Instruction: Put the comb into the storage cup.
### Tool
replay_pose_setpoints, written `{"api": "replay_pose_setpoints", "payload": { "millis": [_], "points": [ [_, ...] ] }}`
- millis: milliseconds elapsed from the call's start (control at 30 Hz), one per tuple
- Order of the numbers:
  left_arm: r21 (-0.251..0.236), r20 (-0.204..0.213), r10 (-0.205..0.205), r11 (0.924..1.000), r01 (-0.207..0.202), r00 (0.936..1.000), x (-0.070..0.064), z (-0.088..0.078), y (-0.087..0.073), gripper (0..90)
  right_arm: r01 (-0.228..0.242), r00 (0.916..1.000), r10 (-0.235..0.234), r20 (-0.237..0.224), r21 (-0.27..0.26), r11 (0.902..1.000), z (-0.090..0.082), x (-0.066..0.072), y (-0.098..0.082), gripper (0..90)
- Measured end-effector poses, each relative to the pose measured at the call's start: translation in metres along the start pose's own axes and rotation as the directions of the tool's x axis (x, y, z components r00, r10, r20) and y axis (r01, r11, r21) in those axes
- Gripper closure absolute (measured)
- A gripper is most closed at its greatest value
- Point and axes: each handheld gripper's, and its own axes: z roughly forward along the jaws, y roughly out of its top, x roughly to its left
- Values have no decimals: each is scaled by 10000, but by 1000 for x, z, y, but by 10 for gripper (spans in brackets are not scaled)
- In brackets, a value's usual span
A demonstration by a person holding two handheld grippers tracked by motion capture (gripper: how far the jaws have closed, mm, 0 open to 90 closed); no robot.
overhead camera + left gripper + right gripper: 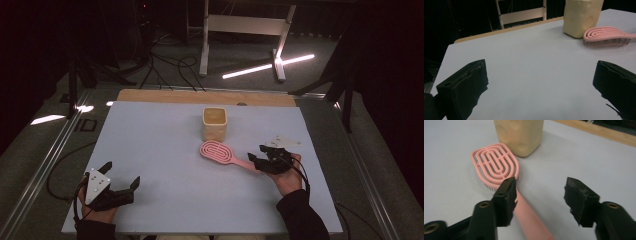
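A pink hairbrush (217, 151) lies flat on the white tabletop, its head near a cream square cup (214, 123) and its handle pointing right. My right gripper (256, 153) sits at the handle's end. In the right gripper view its jaws (539, 190) stand apart; the brush (495, 162) handle runs under the left jaw, and no pad presses on it. The cup (520, 135) stands just beyond the brush head. My left gripper (121, 173) rests open at the table's near left with nothing between its jaws (541, 75). From there the brush (606, 36) and cup (581, 16) lie far off to the right.
The white tabletop (165, 165) ends in a wooden strip (200, 96) at the far edge. Beyond it stand a white metal frame (240, 25) and floor cables (170, 65). Metal rails run along both sides of the table.
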Motion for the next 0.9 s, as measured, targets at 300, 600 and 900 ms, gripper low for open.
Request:
{"api": "replay_pose_setpoints", "payload": {
  "millis": [300,600,900],
  "points": [
    [-24,-3,-14,10000,14,10000,0,0,0,2,-489,9978,524,400,-857,9951,-28,-4,-20,219],
    [-9,16,-13,10000,13,10000,0,0,0,2,-775,9956,862,375,-1911,9785,-46,-2,-47,128],
    [-92,75,37,10000,-37,10000,-1,-1,1,2,-525,9974,643,338,-2757,9598,-60,8,-62,109]
  ]
}}
